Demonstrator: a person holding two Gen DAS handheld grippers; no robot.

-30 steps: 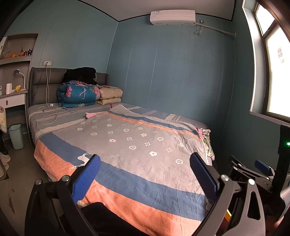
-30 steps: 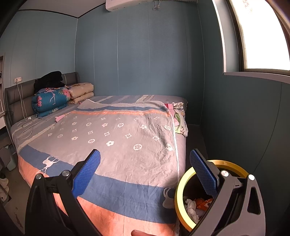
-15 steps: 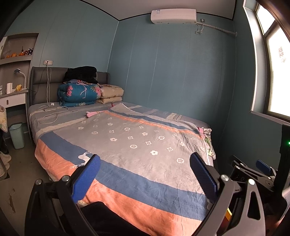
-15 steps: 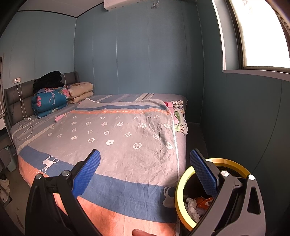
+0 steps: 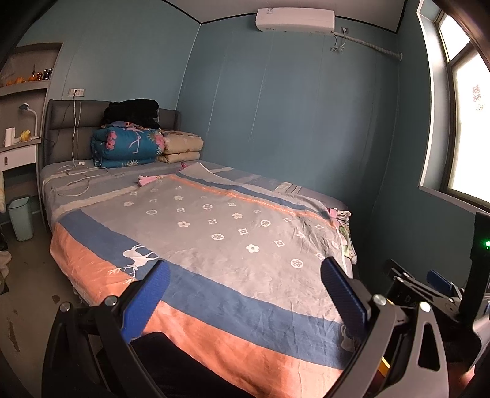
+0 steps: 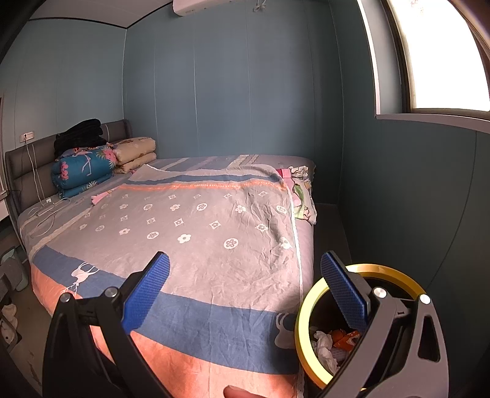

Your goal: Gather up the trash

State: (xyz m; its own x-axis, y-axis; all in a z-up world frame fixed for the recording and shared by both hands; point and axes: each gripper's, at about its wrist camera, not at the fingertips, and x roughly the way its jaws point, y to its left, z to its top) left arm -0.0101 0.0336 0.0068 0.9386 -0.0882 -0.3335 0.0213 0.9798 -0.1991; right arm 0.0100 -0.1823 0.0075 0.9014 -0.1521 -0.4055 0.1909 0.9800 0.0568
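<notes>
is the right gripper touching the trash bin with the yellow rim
Cannot tell. In the right wrist view the right gripper overlaps the trash bin, but no contact or gap shows.

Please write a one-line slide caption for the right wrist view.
Open right gripper over a bed, beside a yellow-rimmed bin holding trash.

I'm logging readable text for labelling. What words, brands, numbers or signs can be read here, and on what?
None can be read.
Air conditioner: small mark on its front, too blurred.
Window: red cut-out decoration, characters not legible.
Bedspread: flower and deer patterns only, no text.
</notes>
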